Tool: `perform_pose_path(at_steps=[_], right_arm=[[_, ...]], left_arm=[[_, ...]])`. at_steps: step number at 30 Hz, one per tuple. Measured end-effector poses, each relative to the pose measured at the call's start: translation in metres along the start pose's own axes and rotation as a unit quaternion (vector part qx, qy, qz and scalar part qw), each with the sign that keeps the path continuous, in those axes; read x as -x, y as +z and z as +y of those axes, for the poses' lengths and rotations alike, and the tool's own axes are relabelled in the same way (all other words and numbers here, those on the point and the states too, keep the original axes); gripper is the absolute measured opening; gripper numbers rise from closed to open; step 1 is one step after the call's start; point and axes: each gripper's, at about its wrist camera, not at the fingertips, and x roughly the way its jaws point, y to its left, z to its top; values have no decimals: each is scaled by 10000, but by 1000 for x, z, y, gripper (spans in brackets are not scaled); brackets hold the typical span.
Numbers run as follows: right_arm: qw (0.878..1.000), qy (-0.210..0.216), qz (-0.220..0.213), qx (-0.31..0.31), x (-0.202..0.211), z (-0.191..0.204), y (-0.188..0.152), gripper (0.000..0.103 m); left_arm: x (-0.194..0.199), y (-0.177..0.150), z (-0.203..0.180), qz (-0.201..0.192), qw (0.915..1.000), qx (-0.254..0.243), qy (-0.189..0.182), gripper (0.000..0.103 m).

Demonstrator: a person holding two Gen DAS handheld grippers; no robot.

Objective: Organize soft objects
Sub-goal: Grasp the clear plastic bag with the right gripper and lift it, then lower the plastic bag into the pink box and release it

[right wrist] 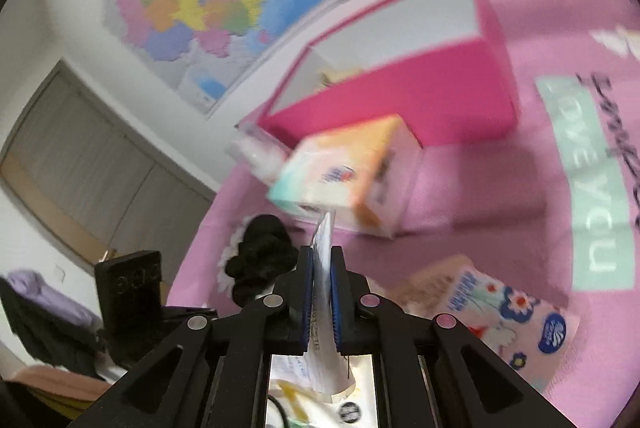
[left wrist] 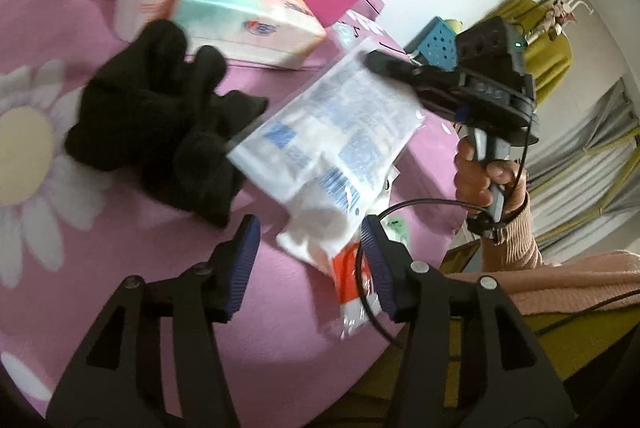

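With the right gripper (right wrist: 320,292) clamped on the white packet (left wrist: 332,124) and the left gripper (left wrist: 308,268) parted and empty, carry the packet level over the tissue pack (right wrist: 340,176) into the pink box (right wrist: 400,96) by the bed's (right wrist: 520,188) far edge.

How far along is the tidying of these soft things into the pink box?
Early, by the look of it. Done: the pink box seems to hold something yellowish, too blurred to name. In hand: the right gripper is clamped on a white packet, lifted above the cloth. The left gripper is open and holds nothing. Left: the black glove, the tissue pack and the floral pack lie outside the box.
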Motion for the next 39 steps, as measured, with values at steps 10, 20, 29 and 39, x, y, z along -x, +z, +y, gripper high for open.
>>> perform_pose_path(at_steps=[10,20,29,39], right_arm=[[9998,32,-156,142,16,13,2,8],[9939,-43,-850,698,47,49,57,9],[9904,-212,-1191,671,33,49,126,11],[9922,-545,-1038,414,-22,31,174,11]], left_arm=[[8,24,-4,-64,9999,-1,159,42],[41,90,-31,-579,9932,-712,722,42],[47,175,-21,-853,9825,-889,1397,42],[26,240,17,-715,9745,-567,2051,42]])
